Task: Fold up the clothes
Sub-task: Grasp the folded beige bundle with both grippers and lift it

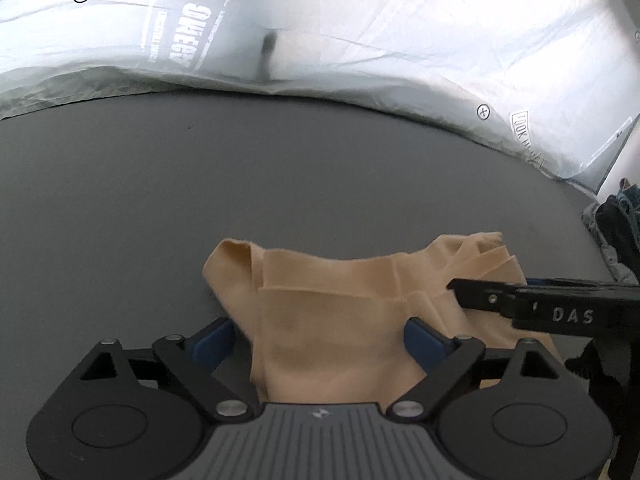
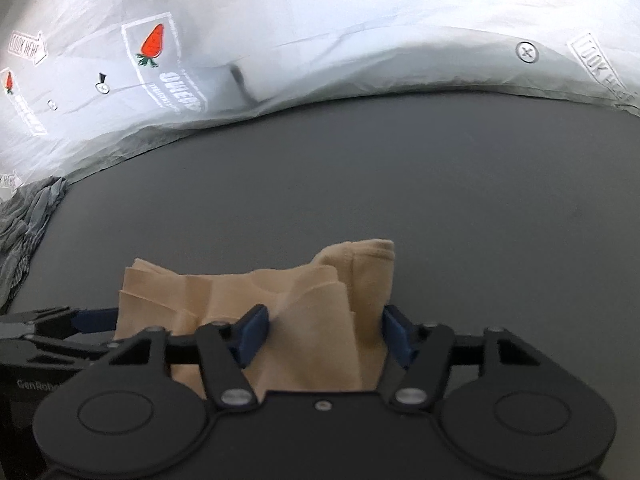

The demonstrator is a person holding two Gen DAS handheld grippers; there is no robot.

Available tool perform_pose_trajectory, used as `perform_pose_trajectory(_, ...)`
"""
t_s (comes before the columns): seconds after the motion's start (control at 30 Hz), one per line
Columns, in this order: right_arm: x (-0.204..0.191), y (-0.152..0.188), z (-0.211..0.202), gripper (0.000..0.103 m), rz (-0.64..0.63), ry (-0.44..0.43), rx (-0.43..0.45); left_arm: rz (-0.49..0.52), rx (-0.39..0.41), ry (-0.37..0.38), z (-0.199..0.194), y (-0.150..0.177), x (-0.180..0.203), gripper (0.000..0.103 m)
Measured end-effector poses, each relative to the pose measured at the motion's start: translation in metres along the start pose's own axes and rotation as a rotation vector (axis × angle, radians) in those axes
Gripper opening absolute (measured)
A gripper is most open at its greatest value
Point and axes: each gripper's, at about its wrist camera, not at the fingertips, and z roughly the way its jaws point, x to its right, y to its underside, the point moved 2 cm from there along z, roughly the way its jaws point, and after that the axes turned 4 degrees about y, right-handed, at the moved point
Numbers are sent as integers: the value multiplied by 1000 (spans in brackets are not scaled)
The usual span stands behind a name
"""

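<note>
A beige garment (image 1: 332, 300) lies partly folded on the dark grey table (image 1: 200, 184). My left gripper (image 1: 316, 340) stands open low over its near left part; the left pad is just off the cloth's edge and the right pad rests over the fabric. My right gripper (image 2: 324, 332) straddles a raised fold of the same beige garment (image 2: 312, 320). Its blue pads sit close on either side of that fold, jaws apart, with no clear pinch showing. The right gripper's fingers (image 1: 500, 296) reach in from the right in the left wrist view.
A pale sheet printed with carrots and lettering (image 1: 360, 40) hangs along the table's far edge. Dark clothes (image 1: 616, 232) are piled at the right in the left wrist view. A crumpled grey garment (image 2: 28, 224) lies at the left in the right wrist view.
</note>
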Motion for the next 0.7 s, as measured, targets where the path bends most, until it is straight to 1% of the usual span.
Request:
perform_pose_trajectory(0.03,-2,-1,0,41,-2,-18,-3,-18,2,20,0,-2,-2,68)
perform_pose_trajectory(0.07,-3,-1,0,31,-3,-29,-6,-39,2,42,1,-3,-4,59)
perform_pose_trajectory(0.1,-5,-1,-2,27,-2,-36,-9,-61,2,64,1,-5,-6,47)
perform_pose_trajectory(0.13,-7,-1,-3,24,-1,-44,-11,-83,-3,87,2,-7,-7,40)
perform_pose_trajectory(0.17,-9,-1,-6,23,-4,-43,-5,-104,-2,106,1,-8,-7,27)
perform_pose_trajectory(0.2,-11,-1,-10,22,-9,-39,6,-106,6,108,-2,-9,-5,21)
perform_pose_trajectory(0.3,-18,1,-32,22,12,-32,48,-39,44,105,-21,-8,13,19)
perform_pose_trajectory(0.47,-26,11,-83,21,77,-24,131,-3,134,164,-82,3,45,17)
perform_pose_trajectory(0.57,-34,25,-123,21,84,-13,192,50,183,171,-122,20,66,16)
perform_pose_trajectory(0.63,-41,38,-150,20,95,-4,234,64,209,180,-145,33,78,15)
perform_pose_trajectory(0.7,-51,52,-174,20,84,25,277,69,238,200,-170,48,88,15)
